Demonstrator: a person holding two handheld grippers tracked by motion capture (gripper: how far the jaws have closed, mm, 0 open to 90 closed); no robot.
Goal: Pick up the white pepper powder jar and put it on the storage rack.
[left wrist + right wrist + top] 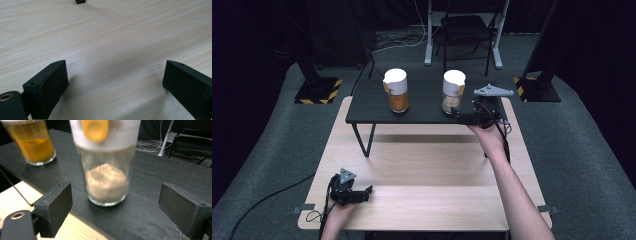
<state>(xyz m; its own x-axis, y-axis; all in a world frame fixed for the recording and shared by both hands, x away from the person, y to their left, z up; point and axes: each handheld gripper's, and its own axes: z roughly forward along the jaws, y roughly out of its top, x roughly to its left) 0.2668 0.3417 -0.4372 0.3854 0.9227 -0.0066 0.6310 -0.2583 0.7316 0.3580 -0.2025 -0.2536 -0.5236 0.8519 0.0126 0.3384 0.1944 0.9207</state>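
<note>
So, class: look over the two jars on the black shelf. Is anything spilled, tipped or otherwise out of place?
Nothing stands out. The jar of orange powder and the jar of pale powder both stand upright on the black shelf, white lids on, with no powder spilled around them. The right tongs are open, facing the pale jar without touching it.

The glass jar (107,170) stands upright on the black shelf (155,182), near its front edge. It has clear walls, a white lid with a yellow tab, and pale beige powder filling roughly its bottom third.
</note>
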